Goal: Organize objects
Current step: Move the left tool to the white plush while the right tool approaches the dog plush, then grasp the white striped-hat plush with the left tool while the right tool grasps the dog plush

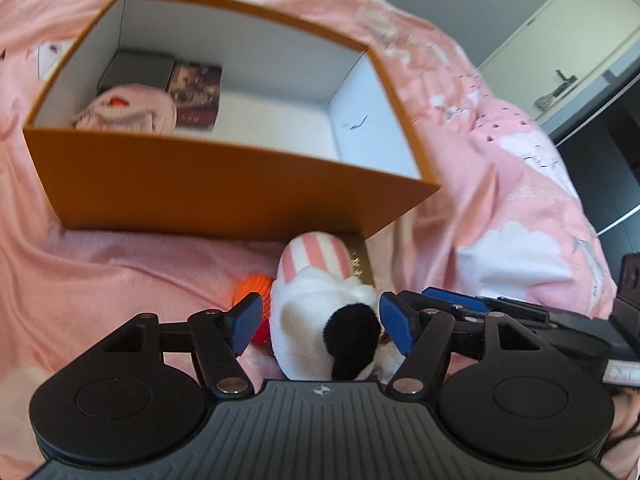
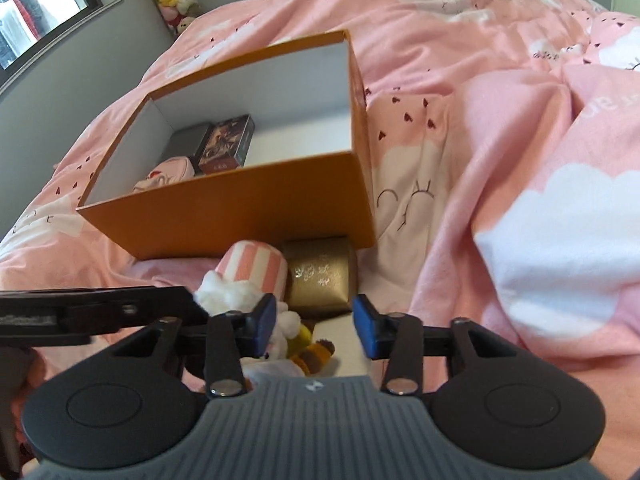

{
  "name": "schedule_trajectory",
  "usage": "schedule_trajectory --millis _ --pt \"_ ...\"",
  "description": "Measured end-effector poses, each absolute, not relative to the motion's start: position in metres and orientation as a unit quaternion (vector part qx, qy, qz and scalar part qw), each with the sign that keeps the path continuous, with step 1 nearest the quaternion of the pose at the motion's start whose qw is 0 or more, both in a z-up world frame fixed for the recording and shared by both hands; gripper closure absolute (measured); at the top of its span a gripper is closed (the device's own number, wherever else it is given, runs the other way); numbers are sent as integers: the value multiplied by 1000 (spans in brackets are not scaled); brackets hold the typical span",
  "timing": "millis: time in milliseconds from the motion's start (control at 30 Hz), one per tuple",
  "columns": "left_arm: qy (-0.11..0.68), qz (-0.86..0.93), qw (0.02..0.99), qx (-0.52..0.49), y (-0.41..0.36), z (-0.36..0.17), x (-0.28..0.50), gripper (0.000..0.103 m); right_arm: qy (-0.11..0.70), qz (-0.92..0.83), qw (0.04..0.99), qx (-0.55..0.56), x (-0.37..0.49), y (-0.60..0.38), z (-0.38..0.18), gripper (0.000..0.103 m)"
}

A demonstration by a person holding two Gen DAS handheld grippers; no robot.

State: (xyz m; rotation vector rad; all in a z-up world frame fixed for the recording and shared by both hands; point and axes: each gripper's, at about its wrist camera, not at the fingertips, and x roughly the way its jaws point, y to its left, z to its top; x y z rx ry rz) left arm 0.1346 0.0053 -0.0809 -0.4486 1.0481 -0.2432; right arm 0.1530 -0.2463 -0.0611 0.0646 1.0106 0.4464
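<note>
Plush toy on the bed lies between my released left tongs; my right tongs, also released, hover near the gold box.

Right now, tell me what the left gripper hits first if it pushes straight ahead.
Most likely the white plush toy: it sits between the left gripper's open fingers, untouched. The orange box lies beyond it; depth is hard to judge.
</note>
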Motion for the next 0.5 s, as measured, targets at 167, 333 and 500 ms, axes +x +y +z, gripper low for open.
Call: schedule_trajectory --millis 167,333,500 --pt "514 -113 824 -212 -2 -90 141 23 488 206 848 22 157 -246 -73 64" --pt "536 -114 811 -205 -10 -103 149 25 503 204 839 25 162 -247 -81 64" --pt "532 -118 813 -203 -9 -104 148 32 505 201 839 24 162 -246 -83 63"
